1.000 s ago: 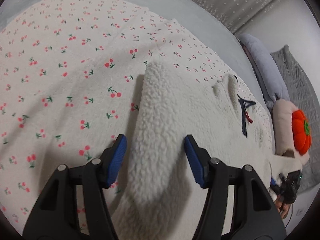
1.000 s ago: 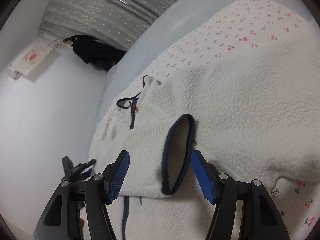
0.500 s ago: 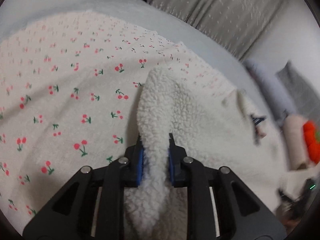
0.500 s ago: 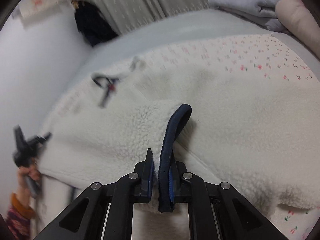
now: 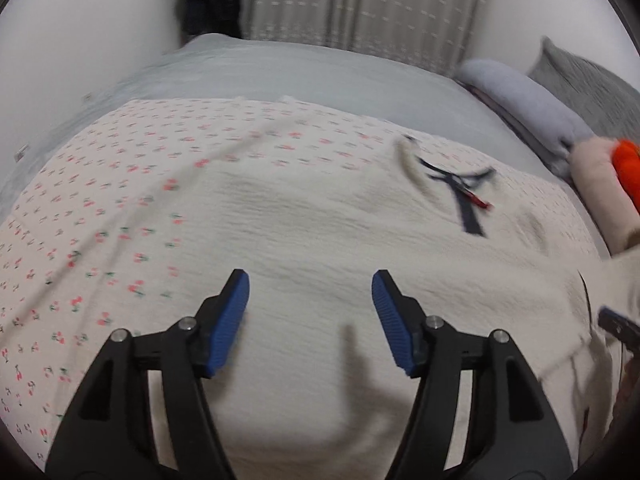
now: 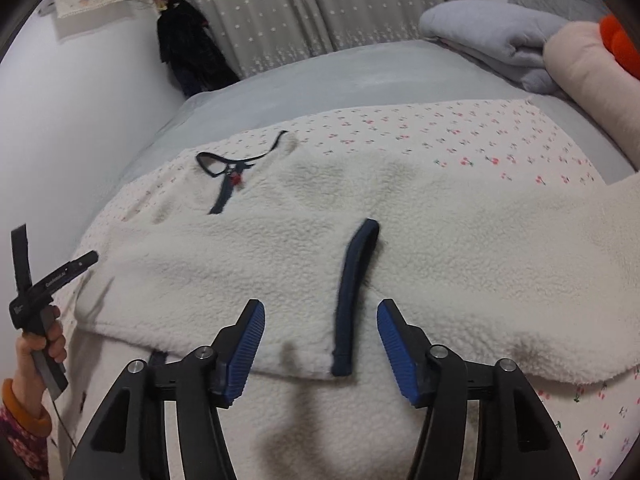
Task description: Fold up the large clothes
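A cream fleece jacket [image 5: 340, 220] with a navy zip [image 5: 466, 210] lies spread on a cherry-print blanket [image 5: 100, 200]. My left gripper [image 5: 310, 280] hovers over the jacket's body. Its jaws are opening and nothing is between them. In the right wrist view the same jacket [image 6: 440, 220] has a sleeve folded across its front, ending in a navy cuff [image 6: 352, 288]. My right gripper [image 6: 320, 308] is over that cuff with its jaws opening. The cuff lies between the pads, and they do not touch it. A person's hand [image 6: 40, 344] at the left edge holds the other gripper's handle.
The blanket covers a grey bed sheet [image 5: 320, 76]. A folded grey blanket [image 6: 492, 36] and a pink plush with an orange pumpkin [image 5: 628, 168] sit at the right end of the bed. A dark garment [image 6: 188, 52] hangs by the curtain.
Half a second ago the left gripper pinched a fleece fold and the right pinched the navy cuff. Both have let go and drawn back, and the sleeve now lies flat on the jacket.
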Action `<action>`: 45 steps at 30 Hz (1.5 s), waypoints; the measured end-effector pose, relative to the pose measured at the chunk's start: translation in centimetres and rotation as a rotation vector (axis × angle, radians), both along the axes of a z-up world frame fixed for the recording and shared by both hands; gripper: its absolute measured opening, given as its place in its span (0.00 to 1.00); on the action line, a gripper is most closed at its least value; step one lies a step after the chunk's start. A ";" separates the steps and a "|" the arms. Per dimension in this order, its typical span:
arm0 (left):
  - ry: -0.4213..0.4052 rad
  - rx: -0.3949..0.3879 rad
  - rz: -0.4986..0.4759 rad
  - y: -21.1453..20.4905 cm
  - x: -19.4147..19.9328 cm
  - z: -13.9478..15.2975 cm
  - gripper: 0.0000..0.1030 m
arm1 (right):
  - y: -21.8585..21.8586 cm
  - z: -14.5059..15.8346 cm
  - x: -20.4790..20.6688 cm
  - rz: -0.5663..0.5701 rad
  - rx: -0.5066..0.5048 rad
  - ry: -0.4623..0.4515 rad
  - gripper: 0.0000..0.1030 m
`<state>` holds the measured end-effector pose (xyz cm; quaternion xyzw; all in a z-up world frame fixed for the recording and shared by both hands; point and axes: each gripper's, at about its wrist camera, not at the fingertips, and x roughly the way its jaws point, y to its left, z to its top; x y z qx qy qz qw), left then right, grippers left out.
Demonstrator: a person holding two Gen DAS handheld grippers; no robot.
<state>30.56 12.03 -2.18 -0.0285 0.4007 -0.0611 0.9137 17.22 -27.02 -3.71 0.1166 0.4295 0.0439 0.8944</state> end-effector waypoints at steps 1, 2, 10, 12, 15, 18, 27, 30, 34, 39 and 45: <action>0.002 0.015 -0.030 -1.1 -0.3 -0.2 0.64 | 0.5 -0.2 0.0 0.007 -0.024 0.008 0.60; 0.004 0.035 -0.061 -2.2 -0.8 -0.5 0.64 | 0.9 -0.5 0.1 0.012 -0.045 0.018 0.60; 0.057 0.151 -0.150 -5.6 -1.8 -4.4 0.70 | 0.8 -4.6 0.5 0.024 -0.052 0.101 0.67; 0.085 0.133 -0.142 -5.3 -1.3 -4.2 0.71 | 1.0 -4.5 0.4 0.027 -0.066 0.098 0.69; 0.125 0.125 -0.110 -5.2 -1.3 -3.4 0.72 | 1.3 -3.7 0.2 0.022 -0.093 0.110 0.71; 0.146 0.106 -0.087 -5.4 -2.0 -2.9 0.79 | 1.2 -2.8 -1.2 0.022 -0.117 0.098 0.76; 0.128 0.008 -0.110 -7.2 -5.9 -0.3 0.80 | -2.3 0.3 -5.6 -0.051 -0.148 0.086 0.80; 0.127 0.009 -0.111 -7.9 -7.1 0.8 0.81 | -4.2 1.6 -7.3 -0.100 -0.141 0.078 0.81; 0.123 -0.034 -0.121 -8.5 -8.7 1.7 0.83 | -7.2 3.0 -9.8 -0.162 -0.121 0.057 0.81; 0.101 -0.043 -0.121 -9.0 -10.2 1.9 0.91 | -11.8 5.1 -11.7 -0.278 -0.168 0.020 0.81; 0.115 -0.030 -0.150 -9.4 -11.0 1.8 0.91 | -17.8 9.1 -13.5 -0.435 -0.144 -0.052 0.81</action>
